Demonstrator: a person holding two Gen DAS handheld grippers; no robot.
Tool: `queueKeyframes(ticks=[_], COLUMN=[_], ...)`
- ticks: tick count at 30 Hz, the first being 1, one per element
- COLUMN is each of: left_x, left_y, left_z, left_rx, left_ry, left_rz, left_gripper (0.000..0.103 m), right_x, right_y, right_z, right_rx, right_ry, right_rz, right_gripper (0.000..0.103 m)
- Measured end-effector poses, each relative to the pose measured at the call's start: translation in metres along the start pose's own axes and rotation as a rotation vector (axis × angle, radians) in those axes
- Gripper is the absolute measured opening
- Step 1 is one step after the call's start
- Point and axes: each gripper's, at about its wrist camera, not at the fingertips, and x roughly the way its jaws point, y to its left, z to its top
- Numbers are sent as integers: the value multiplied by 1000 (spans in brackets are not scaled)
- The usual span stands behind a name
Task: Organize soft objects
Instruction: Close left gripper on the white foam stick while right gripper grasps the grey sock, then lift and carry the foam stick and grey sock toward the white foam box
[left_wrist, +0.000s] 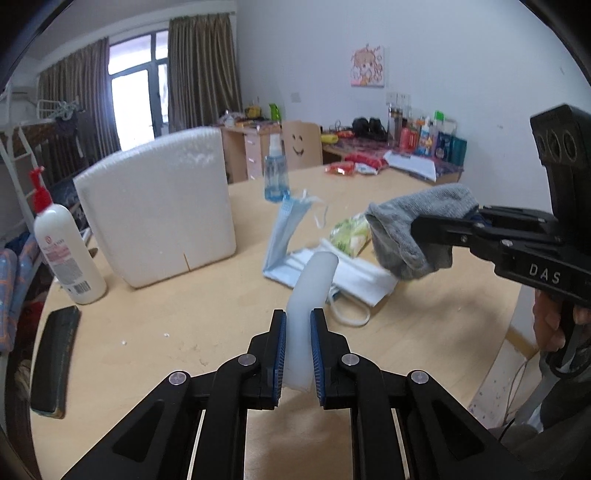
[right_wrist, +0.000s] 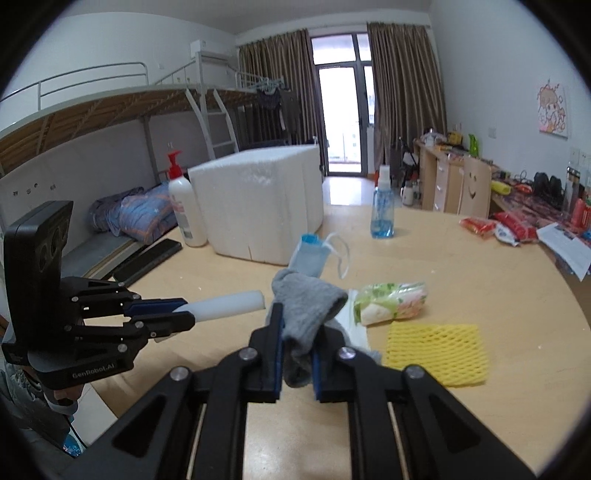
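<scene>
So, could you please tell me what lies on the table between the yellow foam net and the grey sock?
A green floral tissue pack lies between the yellow foam net and the grey sock, seen in the right wrist view.

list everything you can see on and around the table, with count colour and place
foam tube: 1, white, held in the left gripper
sock: 1, grey, held in the right gripper
face masks: at least 2, blue and white, table centre
tissue pack: 1, green and white, beside the masks
foam net: 1, yellow, table near right
foam box: 1, white, table left
lotion bottle: 1, white with red pump, left of the box
spray bottle: 1, blue, behind the masks
black case: 1, table's left edge
snack packs: several, red, far right of table
table: 1, light wood
left gripper: black, shut on tube
right gripper: black, shut on sock
</scene>
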Motion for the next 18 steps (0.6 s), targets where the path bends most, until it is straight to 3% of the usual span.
queueKeyframes(ticks=[11,18], left_x=[-43,-73], left_y=[-17,-24], left_z=[7,9], left_rx=[-11,-77], left_ry=[-113,-190], left_rz=[30,79], left_gripper=[14,15], right_x=[-41,-66], right_y=[11,17], right_z=[2,1], right_rx=[-26,-27], right_ry=[-91,-152], right_rz=[-8,-10], right_gripper=[15,15])
